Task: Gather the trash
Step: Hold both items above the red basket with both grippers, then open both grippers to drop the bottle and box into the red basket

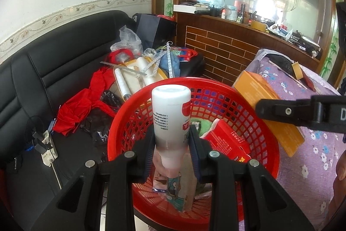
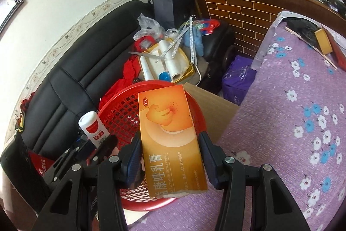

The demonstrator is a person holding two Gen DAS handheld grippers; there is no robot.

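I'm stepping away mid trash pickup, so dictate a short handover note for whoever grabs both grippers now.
Left hand-held gripper: shut on the white bottle, held over the red basket.
Right hand-held gripper: shut on the orange box, also above the basket.
Done: a red carton and some wrappers already lie in the basket.
Left: drop the bottle and box in, then check the purple tablecloth for more trash.

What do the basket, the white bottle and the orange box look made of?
Red basket: moulded plastic, glossy rim, lattice walls. White bottle: smooth plastic with printed label, probably. Orange box: thin glossy printed card, with sharp folded edges.
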